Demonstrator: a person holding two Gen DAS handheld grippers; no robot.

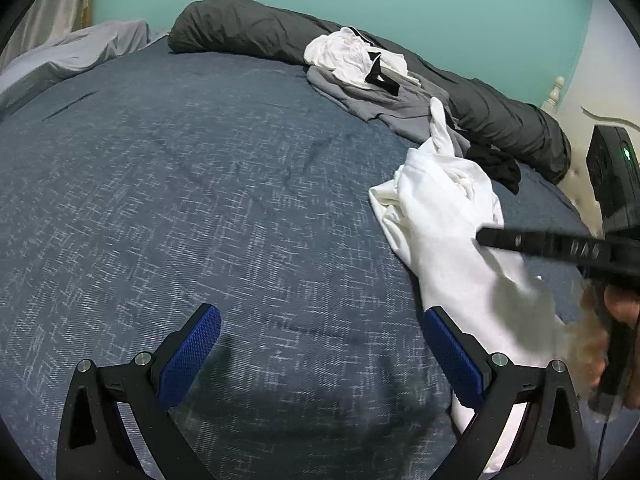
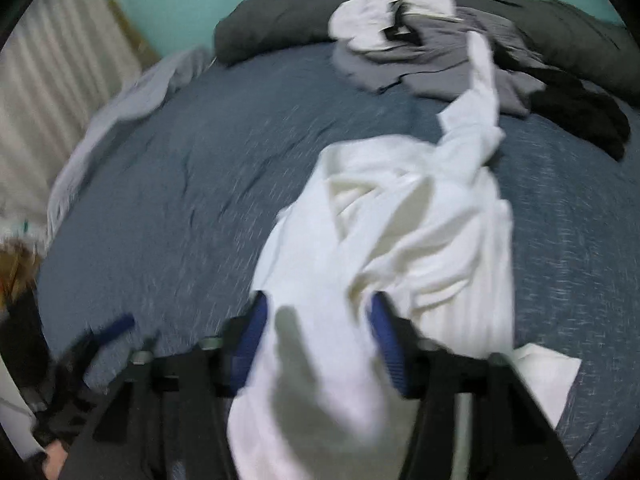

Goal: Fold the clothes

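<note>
1. A crumpled white cotton long-sleeved garment (image 2: pixel 404 216) lies bunched on the blue-grey woven bedspread (image 2: pixel 168 184). It runs away from the right gripper (image 2: pixel 320 344), and its near end passes between that gripper's blue padded fingers (image 2: pixel 252 344).
2. The right gripper is narrowed around a thick fold of the white cloth. The view is blurred, so a firm pinch is likely but not certain. Only some layers may be caught, in which case the rest would slide out on a lift.
3. One long sleeve (image 2: pixel 480 76) trails ahead of the right gripper onto a pile of other laundry: a flat grey garment (image 2: pixel 432 64), a smaller white piece (image 2: pixel 372 20) and a black item (image 2: pixel 580 112). Dragging the white garment could snag that pile and pull it along.
4. The garment is twisted and doubled on itself. Folding it before it is spread flat would trap creases and leave a lumpy, uneven fold.
5. The left gripper (image 1: pixel 320 356) hovers over bare bedspread with its fingers spread wide, holding nothing. The white garment touches its right-hand finger (image 1: pixel 452 356) from outside. With one hold only, the cloth will hang as a rope rather than open out.
6. The right gripper's black body crosses just ahead and to the right of the left one, so the two could knock together.
7. A rolled dark grey duvet (image 1: pixel 256 28) lies far ahead along the teal wall, limiting the room to spread the garment.
</note>
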